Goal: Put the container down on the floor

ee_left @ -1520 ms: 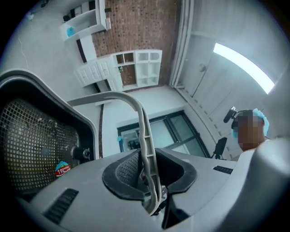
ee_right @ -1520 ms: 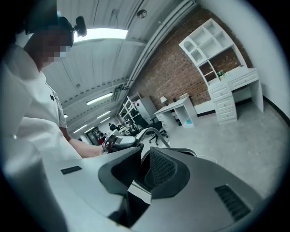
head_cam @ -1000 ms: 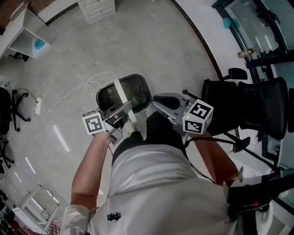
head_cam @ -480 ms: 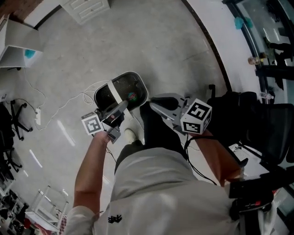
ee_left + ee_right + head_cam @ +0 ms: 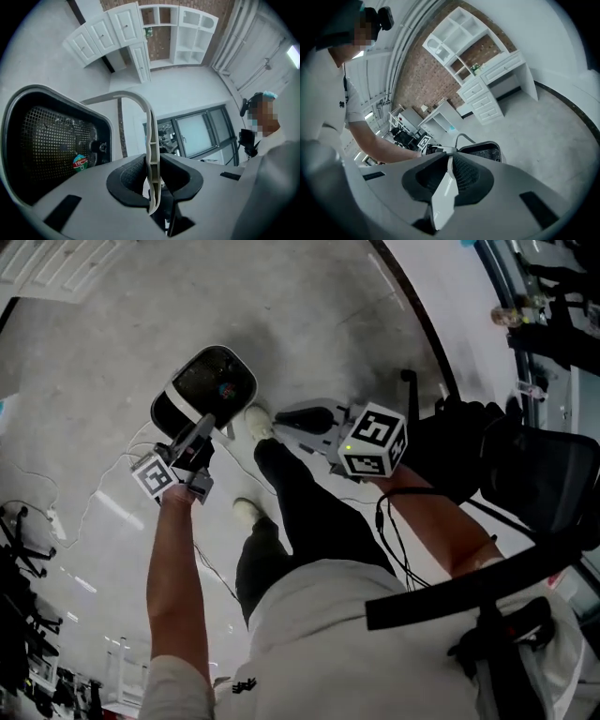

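The left gripper [image 5: 152, 177] has its fingers [image 5: 127, 178] clamped on the thin white handle [image 5: 140, 101], which passes edge-on between them and arches away to the upper left of that view, down to the rim of the container [image 5: 51, 145]. The right gripper [image 5: 450, 164] has its fingers pressed together on nothing, and it sits beside the load rather than helping. In the head view the container [image 5: 211, 381] lies at upper left, just beyond a white shoe [image 5: 253, 418], low over the grey floor [image 5: 309, 315]; I cannot tell whether its base touches yet. It looks like a stiff plastic shell with a dark perforated liner, probably light and not fragile. However, the handle is narrow and smooth, so it may pivot or swing in the grip. The middle of the handle seems the best hold, keeping the body level. Its mouth opens upward toward the camera, and its long axis runs from lower left to upper right.
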Demonstrator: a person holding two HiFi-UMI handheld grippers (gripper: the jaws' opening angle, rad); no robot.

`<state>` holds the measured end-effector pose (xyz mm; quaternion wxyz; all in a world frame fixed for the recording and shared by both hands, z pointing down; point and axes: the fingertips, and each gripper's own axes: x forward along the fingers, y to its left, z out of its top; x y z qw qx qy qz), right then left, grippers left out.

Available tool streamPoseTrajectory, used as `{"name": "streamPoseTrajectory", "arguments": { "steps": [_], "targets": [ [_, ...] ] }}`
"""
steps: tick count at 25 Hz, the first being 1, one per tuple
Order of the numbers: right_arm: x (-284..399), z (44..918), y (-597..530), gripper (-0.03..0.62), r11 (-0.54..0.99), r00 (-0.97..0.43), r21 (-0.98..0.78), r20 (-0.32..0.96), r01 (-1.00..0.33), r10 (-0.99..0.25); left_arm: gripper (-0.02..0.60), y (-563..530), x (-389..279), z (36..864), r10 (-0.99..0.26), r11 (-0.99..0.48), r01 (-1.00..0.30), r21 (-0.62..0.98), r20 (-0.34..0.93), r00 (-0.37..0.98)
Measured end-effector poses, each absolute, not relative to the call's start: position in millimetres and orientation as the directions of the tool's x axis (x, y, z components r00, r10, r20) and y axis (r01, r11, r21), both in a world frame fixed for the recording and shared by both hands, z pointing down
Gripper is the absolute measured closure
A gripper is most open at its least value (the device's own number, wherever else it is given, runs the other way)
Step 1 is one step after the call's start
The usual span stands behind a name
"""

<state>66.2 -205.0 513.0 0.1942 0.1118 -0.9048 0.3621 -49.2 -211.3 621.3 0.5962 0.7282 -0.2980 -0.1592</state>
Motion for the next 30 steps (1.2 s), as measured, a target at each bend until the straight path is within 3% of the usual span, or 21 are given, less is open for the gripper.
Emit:
{"name": "streamPoseTrajectory", "arguments": {
  "steps": [11, 16, 23, 30],
  "targets": [
    [83.7, 598.3, -240.8, 0.574, 0.628, -0.890, -0.677, 0.452, -0.383, -0.055, 0.497, -269.1, -41.3, 742.1, -0.560, -0.052, -0.265, 0.963, 0.191, 0.806],
    [99.6, 618.1, -230.1, 0.575, 0.597, -0.893, -0.704, 0.448, -0.384, -0.045, 0.497, -284.6, -27.9, 761.3, -0.536, -0.112, -0.267, 0.957, 0.168, 0.828],
    [103.8, 649.6, -217.5, 0.574, 0.581, -0.885, -0.716, 0.465, -0.387, -0.016, 0.497, -294.0, -38.2, 805.1, -0.533, -0.066, -0.317, 0.946, 0.235, 0.813],
    [103.8, 670.4, -212.3, 0.574, 0.562, -0.876, -0.719, 0.481, -0.409, -0.023, 0.497, -301.8, -43.1, 831.7, -0.544, -0.050, -0.289, 0.956, 0.216, 0.811]
  ]
}}
